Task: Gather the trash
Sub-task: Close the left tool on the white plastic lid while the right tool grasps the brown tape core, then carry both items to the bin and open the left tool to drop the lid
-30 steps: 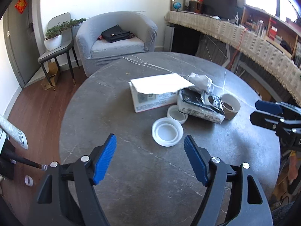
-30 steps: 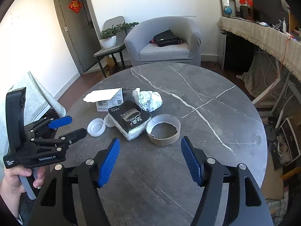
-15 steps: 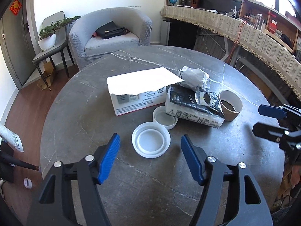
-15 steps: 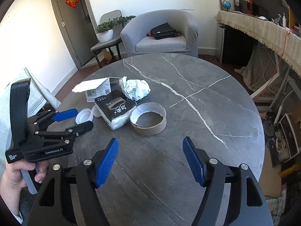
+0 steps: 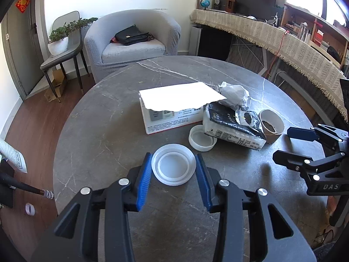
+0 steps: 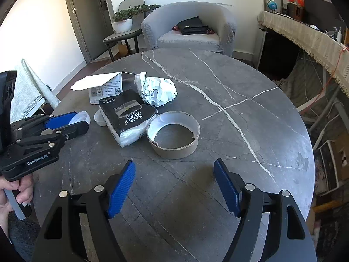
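Marble table (image 5: 91, 144) — left fingers (image 5: 145, 175) clamp white lid (image 5: 173, 167) — right fingers (image 6: 122, 185) apart.

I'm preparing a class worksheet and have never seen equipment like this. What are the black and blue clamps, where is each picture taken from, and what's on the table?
They are hand-held grippers, one per hand, each with a camera looking along its fingers. In the left camera's view, the left gripper closes around a large white lid. In the right camera's view, the right gripper hangs open, holding nothing. On the grey table also lie a small white lid, a white box, a black packet, crumpled paper and a cardboard ring.
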### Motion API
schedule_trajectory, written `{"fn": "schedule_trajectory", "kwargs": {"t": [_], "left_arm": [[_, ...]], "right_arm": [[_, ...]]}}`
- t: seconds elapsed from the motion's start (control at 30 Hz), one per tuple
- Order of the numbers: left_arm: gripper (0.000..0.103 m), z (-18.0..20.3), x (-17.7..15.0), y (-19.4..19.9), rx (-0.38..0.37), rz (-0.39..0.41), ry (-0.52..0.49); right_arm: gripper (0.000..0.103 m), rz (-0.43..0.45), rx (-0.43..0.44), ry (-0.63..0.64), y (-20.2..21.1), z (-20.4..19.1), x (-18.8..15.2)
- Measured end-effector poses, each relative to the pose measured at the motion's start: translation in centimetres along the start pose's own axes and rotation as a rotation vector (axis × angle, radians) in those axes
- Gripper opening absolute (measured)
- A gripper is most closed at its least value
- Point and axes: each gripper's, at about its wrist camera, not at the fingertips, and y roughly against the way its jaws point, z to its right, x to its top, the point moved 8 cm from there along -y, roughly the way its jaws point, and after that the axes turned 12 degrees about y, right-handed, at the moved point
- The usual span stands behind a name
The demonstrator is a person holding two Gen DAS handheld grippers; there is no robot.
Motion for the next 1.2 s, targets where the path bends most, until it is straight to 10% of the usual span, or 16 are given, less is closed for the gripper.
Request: {"fn": "schedule_trajectory", "kwargs": {"t": [0.67,0.8,1.2], "left_arm": [[0.042,0.0,-0.7,3.3,-0.095,0.005,0.011],[0.042,-0.2,-1.0,3.8,-0.097,0.006,0.004],[0.042,-3.8,-0.1,7.0,-0.087,0.065,0.058]], "right_arm": [[0.072,-0.011,-0.081,-0.004,-1.7,0.5,1.9],[0.051,-0.018,-0.093,-0.015,-1.7,0.5,2.3],[0.051,0.026,-0.107,-0.026,1.3,-1.4,4.4]]}}
